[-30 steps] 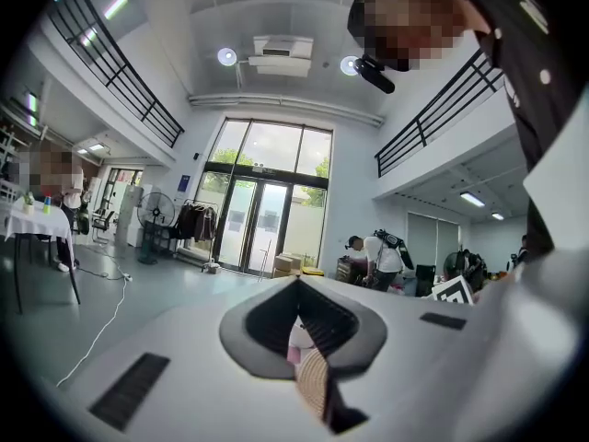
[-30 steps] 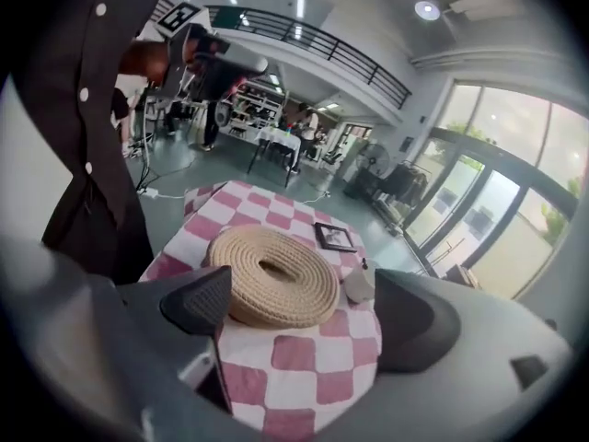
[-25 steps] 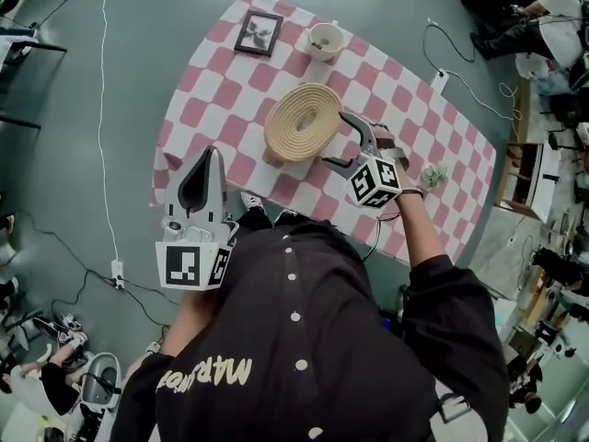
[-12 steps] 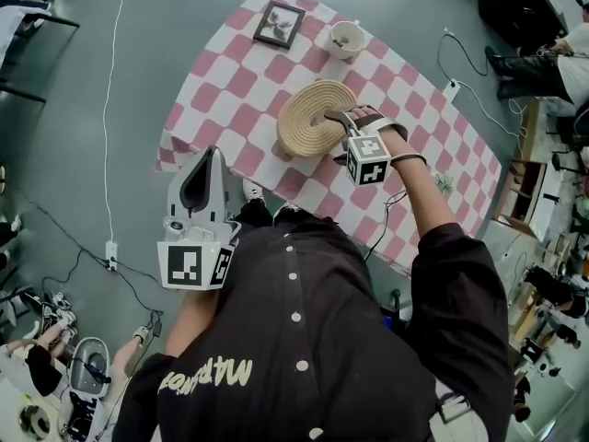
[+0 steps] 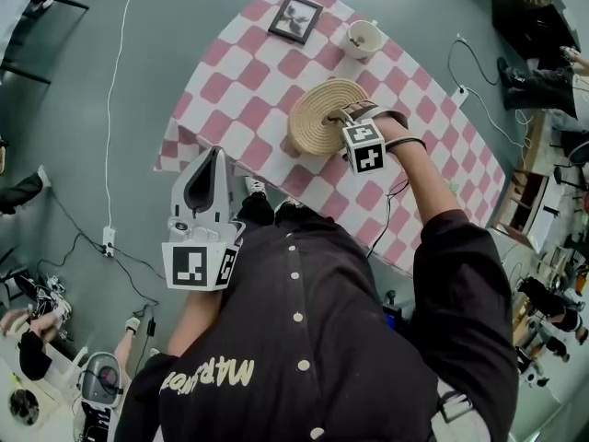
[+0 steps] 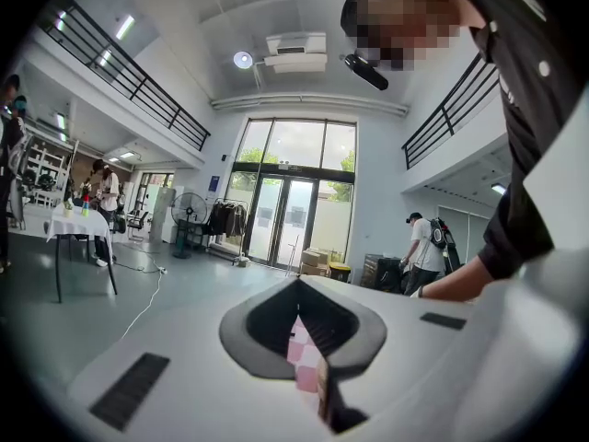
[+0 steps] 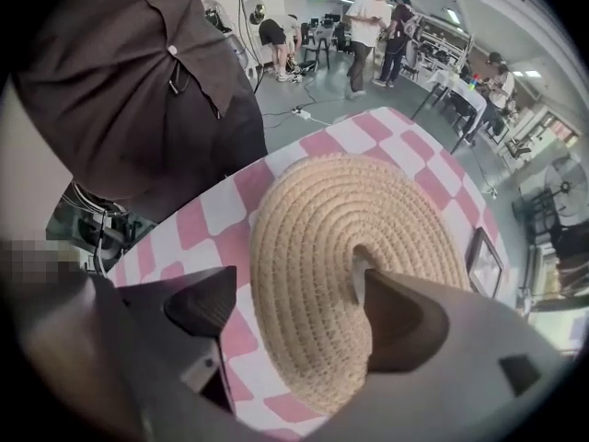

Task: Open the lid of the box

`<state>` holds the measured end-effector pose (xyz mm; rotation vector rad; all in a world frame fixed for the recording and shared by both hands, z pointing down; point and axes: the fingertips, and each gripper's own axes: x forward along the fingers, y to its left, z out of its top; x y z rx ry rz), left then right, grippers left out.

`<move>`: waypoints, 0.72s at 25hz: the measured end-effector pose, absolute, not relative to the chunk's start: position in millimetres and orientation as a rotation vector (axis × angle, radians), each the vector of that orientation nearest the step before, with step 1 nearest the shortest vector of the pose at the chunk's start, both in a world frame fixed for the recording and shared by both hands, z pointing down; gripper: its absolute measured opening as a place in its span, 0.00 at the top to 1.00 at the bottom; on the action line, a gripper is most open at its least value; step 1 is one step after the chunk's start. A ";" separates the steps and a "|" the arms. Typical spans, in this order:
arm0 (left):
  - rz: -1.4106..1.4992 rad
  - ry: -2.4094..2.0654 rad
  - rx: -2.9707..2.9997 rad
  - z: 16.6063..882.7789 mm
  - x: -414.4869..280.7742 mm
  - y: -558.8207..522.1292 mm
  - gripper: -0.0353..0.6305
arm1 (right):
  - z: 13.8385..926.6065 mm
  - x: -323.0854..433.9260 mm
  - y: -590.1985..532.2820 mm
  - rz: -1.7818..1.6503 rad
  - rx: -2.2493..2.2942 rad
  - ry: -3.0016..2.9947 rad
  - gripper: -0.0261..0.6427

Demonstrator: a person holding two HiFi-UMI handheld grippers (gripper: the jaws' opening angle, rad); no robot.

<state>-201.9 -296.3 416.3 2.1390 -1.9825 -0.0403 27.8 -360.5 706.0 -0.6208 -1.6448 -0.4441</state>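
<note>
Our right gripper's (image 7: 296, 288) released jaws, just narrowing, straddle the woven lid (image 7: 313, 210) between them, rim to centre, ready to lift; left gripper's (image 5: 213, 157) jaws idle, clenched empty.

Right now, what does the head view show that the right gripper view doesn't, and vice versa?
Head view only: the shut left gripper, held away from the woven lid, and a cup. Right gripper view only: the jaws of the right gripper apart, having just closed slightly, part of the lid between them. Both: lid, checkered cloth, picture frame.
</note>
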 end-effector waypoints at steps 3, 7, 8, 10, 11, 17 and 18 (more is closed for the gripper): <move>-0.035 -1.983 2.132 418.0 -201.7 -298.1 0.93 | 709.5 25.9 -360.9 -0.447 -0.656 -1.615 0.35; -0.025 -1.990 2.120 419.9 -202.3 -296.0 0.93 | 714.6 25.9 -360.2 -0.451 -0.684 -1.578 0.41; -0.022 -1.992 2.116 420.2 -203.3 -294.9 0.93 | 715.6 25.4 -360.3 -0.455 -0.687 -1.572 0.42; -0.019 -1.998 2.110 420.7 -205.7 -293.0 0.93 | 717.1 24.3 -360.5 -0.465 -0.697 -1.562 0.42; -0.019 -2.000 2.107 421.1 -206.6 -292.3 0.93 | 717.4 24.0 -360.3 -0.470 -0.703 -1.560 0.43; -0.021 -2.001 2.109 421.0 -206.0 -289.5 0.93 | 715.4 22.4 -361.1 -0.510 -0.693 -1.585 0.45; -0.023 -1.999 2.114 420.5 -204.7 -289.4 0.93 | 714.4 22.0 -361.2 -0.517 -0.685 -1.592 0.46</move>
